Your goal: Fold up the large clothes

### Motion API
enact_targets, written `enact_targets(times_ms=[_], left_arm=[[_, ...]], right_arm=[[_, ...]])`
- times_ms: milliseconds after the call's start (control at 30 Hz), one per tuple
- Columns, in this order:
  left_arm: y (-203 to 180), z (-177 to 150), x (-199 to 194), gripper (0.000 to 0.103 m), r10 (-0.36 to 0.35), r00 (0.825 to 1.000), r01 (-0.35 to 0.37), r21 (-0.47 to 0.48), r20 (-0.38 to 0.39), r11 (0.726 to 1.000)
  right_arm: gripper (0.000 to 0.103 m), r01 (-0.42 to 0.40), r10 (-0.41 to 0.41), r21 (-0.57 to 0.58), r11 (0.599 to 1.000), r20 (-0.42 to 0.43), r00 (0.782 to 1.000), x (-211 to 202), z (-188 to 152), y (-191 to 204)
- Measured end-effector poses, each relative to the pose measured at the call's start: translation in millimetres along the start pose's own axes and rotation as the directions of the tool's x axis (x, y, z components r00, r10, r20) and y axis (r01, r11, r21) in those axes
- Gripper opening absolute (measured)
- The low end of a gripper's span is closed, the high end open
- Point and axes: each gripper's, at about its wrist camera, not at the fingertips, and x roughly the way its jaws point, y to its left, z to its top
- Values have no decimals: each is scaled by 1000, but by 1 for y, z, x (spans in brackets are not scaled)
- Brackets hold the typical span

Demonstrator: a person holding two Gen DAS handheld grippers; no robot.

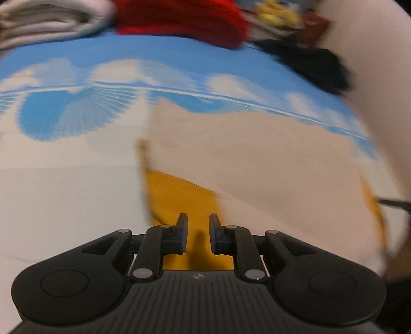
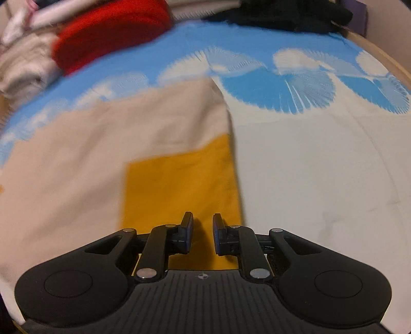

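Note:
A large beige garment with a mustard-yellow panel lies flat on the cloth-covered surface. In the left wrist view the beige part (image 1: 257,159) spreads to the right and the yellow panel (image 1: 179,200) sits right ahead of my left gripper (image 1: 198,232), which is open and empty just above it. In the right wrist view the beige part (image 2: 102,144) spreads to the left and the yellow panel (image 2: 179,179) lies under my right gripper (image 2: 203,232), which is open and empty. Both views are blurred.
A blue-and-white patterned cloth (image 1: 128,64) (image 2: 295,84) covers the surface. At the back lie a red garment (image 1: 185,20) (image 2: 110,38), a pale folded pile (image 1: 46,23) (image 2: 23,66) and a black garment (image 1: 313,64) (image 2: 282,12). A wooden edge (image 2: 385,61) runs at the right.

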Motion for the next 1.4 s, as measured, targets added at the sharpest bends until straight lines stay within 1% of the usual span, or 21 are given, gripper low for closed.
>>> enact_targets(times_ms=[67,133,200,267,333,400,433,500,600,700,733,800,833,867,933,1000,1067,1133,1233,1267,1400], left_arm=[[-10,-23,10,18,-5,995,13,84,-95,996],[-16,-49,30,18,102,974,-61,197,-204,979],[-15,-57,24,18,134,970,-94,192,-205,977],[-15,-54,3,18,107,983,-86,140,-150,986],[-12,-62,-7,19,81,986,-62,128,-148,990],[-3,-77,6,21,170,954,-139,138,-247,981],[-5,-80,8,27,207,941,-172,150,-266,974],[-13,-75,-8,27,244,945,-216,143,-218,966],[-27,-64,-53,27,242,969,-239,73,-41,968],[-34,-64,-100,27,182,974,-172,-83,135,982],[-36,-67,-108,27,159,972,-137,-133,174,982],[-35,-80,-115,27,118,971,-71,-221,210,973],[-37,-81,-110,26,122,971,-69,-246,207,967],[-39,-86,-111,26,139,968,-79,-272,209,959],[-40,-92,-114,21,140,964,-67,-302,226,951],[-42,-98,-109,21,141,966,-63,-332,217,941],[-37,-102,-95,21,143,974,-64,-391,178,918],[-32,-112,-84,22,124,982,-47,-446,144,894],[-27,-119,-58,29,94,992,-42,-496,79,867],[-26,-120,-49,31,88,994,-47,-507,58,861],[-22,-132,-25,52,68,998,-49,-570,12,820]], right_arm=[[19,-5,2,-43,999,-80,997,-1,-18,4],[19,128,-158,-165,978,-181,971,13,-41,8],[19,155,-183,-172,973,-166,969,4,-47,9],[19,120,-130,-87,989,-113,985,-14,-42,6],[19,146,-153,-53,988,-159,975,-14,-50,-2],[21,228,-254,-127,965,-248,935,-4,-66,-3],[26,244,-278,-164,956,-240,930,-7,-66,1],[28,312,-338,-160,936,-172,925,-25,-61,7],[28,358,-358,-50,932,9,934,-75,-49,16],[28,271,-279,69,960,274,920,-141,-51,33],[28,227,-244,91,970,360,901,-161,-57,39],[29,184,-216,113,976,526,823,-195,-77,55],[31,164,-205,122,979,565,799,-204,-83,58],[31,128,-180,130,983,587,789,-209,-89,59],[31,80,-146,140,987,570,809,-204,-102,65],[31,107,-167,140,984,541,824,-192,-113,70],[31,125,-190,165,978,468,863,-179,-113,77],[31,71,-147,188,980,430,891,-167,-114,80],[31,64,-121,177,982,336,934,-138,-111,89],[31,66,-115,159,985,318,941,-133,-111,97],[31,49,-59,43,998,285,957,-112,-110,130]])
